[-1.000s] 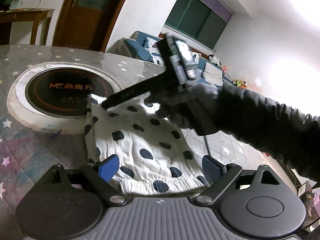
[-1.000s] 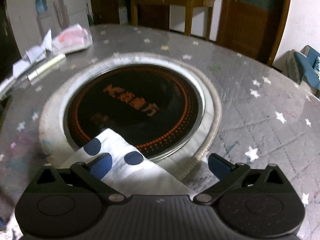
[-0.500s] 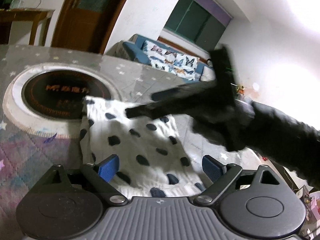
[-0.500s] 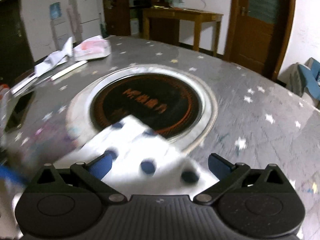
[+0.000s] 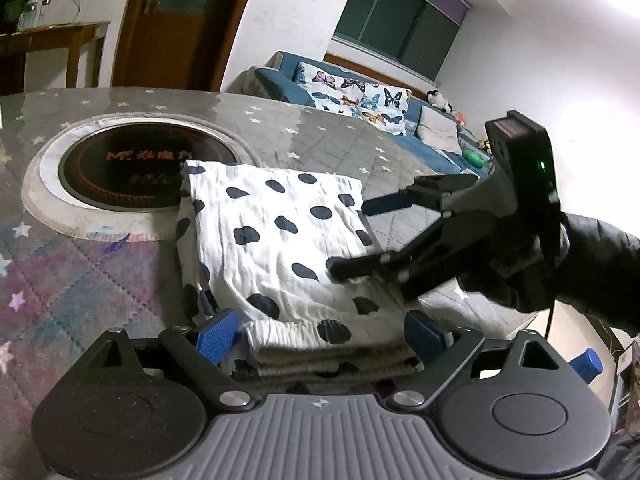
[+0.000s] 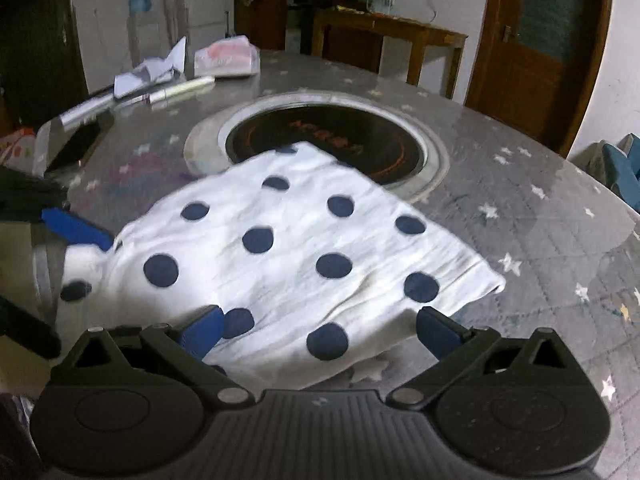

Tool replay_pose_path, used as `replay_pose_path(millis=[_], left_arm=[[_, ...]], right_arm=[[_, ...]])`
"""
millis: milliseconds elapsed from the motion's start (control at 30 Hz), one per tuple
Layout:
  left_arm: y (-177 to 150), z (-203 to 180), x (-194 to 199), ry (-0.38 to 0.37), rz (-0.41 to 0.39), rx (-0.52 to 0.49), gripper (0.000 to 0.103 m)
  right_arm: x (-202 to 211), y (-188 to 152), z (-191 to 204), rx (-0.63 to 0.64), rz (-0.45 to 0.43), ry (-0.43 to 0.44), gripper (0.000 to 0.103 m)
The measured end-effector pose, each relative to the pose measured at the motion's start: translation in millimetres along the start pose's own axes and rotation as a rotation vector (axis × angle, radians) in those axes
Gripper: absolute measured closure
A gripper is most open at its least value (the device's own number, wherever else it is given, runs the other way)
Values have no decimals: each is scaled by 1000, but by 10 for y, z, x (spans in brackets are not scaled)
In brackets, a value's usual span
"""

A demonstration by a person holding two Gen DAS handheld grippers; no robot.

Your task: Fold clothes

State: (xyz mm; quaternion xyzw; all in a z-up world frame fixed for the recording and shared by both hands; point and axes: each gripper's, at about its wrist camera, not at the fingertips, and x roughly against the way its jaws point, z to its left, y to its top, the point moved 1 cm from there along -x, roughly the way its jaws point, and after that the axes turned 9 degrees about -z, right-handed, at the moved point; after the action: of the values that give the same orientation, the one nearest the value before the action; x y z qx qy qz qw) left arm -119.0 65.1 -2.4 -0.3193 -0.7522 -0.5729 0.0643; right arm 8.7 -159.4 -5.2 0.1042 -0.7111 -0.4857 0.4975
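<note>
A folded white garment with dark blue dots [image 5: 280, 240] lies on the grey star-patterned table, its far corner over the round black cooktop [image 5: 120, 168]. It also shows in the right wrist view [image 6: 288, 256]. My left gripper [image 5: 320, 334] is open, its blue pads at either side of the garment's elastic near edge. My right gripper [image 6: 320, 330] is open and empty just above the garment's near edge; in the left wrist view it [image 5: 352, 236] reaches in from the right, one finger resting on the cloth. The left gripper's blue finger [image 6: 76, 228] shows at the garment's left end.
The cooktop [image 6: 332, 140] is set in the table's middle. Paper packets [image 6: 224, 58], a foil roll [image 6: 180, 90] and a phone [image 6: 78, 146] lie at the far left of the table. A blue sofa [image 5: 360, 96] stands beyond the table's far edge.
My right gripper has drawn back from the garment's far corner by the cooktop to its right side near edge. The folded garment now lies flat and the right gripper has let it go.
</note>
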Motion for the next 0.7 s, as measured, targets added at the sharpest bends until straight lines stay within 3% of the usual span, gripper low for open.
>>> replay_pose_path(millis=[167, 367, 500, 700], left_arm=[[-5, -21, 208, 7, -5, -8, 11], [-106, -47, 287, -20, 34, -5, 14], [-165, -44, 218, -25, 60, 18, 29], [-196, 13, 149, 0, 75, 31, 54]], right_arm=[[-28, 220, -268, -64, -55, -43, 0], [-374, 363, -558, -188, -46, 1, 0], [-584, 336, -686, -222, -12, -10, 0], [-548, 202, -711, -199, 54, -34, 4]])
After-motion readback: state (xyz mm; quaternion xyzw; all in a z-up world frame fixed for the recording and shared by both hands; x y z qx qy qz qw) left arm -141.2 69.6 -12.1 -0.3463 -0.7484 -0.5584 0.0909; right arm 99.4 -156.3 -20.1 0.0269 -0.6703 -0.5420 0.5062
